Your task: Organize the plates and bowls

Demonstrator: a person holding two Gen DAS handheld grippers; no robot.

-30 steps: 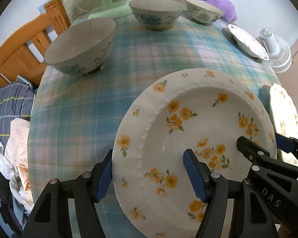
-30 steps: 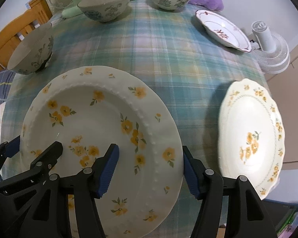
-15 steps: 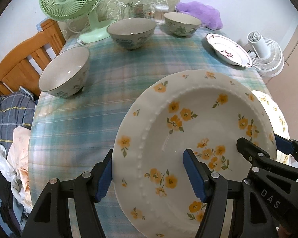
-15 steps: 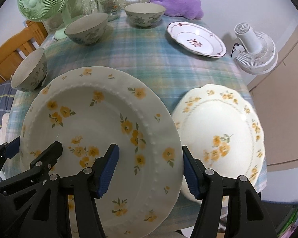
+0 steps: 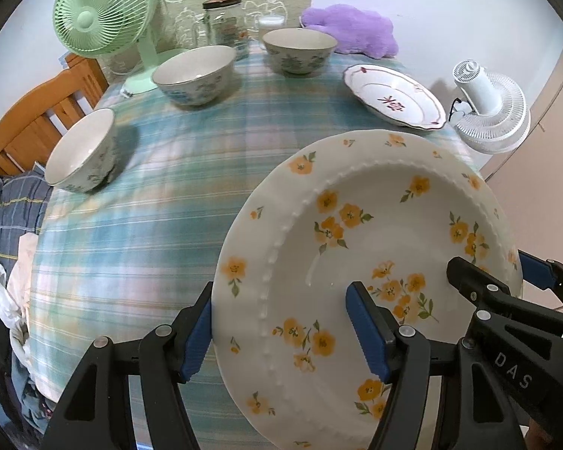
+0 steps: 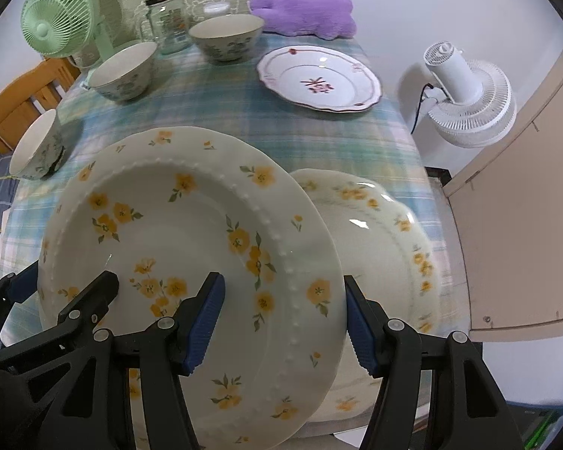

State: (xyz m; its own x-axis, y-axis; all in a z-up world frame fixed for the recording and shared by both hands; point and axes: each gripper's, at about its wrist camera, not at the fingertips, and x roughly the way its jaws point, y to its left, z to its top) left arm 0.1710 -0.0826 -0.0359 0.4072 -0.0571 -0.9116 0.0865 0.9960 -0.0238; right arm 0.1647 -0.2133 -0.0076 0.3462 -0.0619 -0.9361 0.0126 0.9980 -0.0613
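Observation:
A white plate with yellow flowers (image 5: 375,225) (image 6: 187,225) hangs above the plaid tablecloth, carried by both grippers. My left gripper (image 5: 281,332) is shut on its left rim, one blue pad outside the edge and one inside the well. My right gripper (image 6: 281,326) is shut on the right rim the same way. A scalloped yellow-flowered plate (image 6: 386,243) lies on the table, partly hidden under the held plate's right side. A pink-flowered plate (image 5: 394,97) lies at the far right. Three patterned bowls (image 5: 82,150) (image 5: 195,71) (image 5: 300,50) stand along the left and back.
At the table's back stand a green fan (image 5: 101,11), a glass jar (image 5: 223,18) and a purple plush (image 5: 353,28). A white fan (image 5: 488,112) sits beyond the right edge, a beige panel (image 6: 514,225) nearer. A wooden chair (image 5: 37,123) is left.
Both grippers pulled back and rose with the plate held between them, so more of the table shows. The held plate now overlaps the scalloped plate on the right.

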